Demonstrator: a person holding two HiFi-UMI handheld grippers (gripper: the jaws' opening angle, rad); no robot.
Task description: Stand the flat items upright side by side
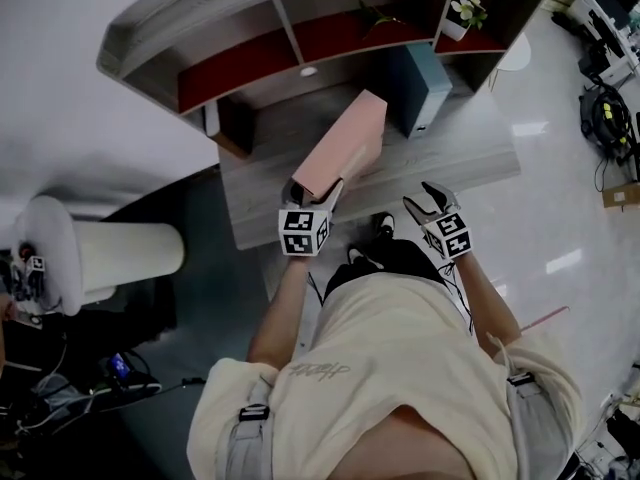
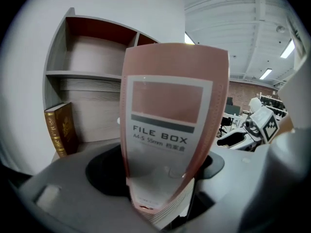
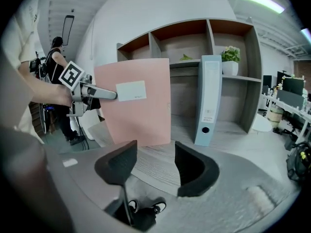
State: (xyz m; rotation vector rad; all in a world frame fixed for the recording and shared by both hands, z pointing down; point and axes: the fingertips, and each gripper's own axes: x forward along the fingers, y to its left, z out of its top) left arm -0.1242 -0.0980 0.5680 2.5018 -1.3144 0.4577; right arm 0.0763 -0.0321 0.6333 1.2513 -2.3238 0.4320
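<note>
My left tool [image 1: 320,194] is clamped on the pink file box [image 2: 170,130] on the grey bench [image 1: 480,158], near the upright blue file box [image 3: 209,101] by the shelf [image 1: 250,68]; my right tool [image 3: 155,153] has its jaws apart, empty.

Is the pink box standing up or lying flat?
Standing: the pink box is on edge, broad face vertical, left gripper holding its spine.

One file box [image 1: 345,148]; one binder [image 1: 425,88]; one book [image 2: 60,130]; one plant [image 1: 465,13].
</note>
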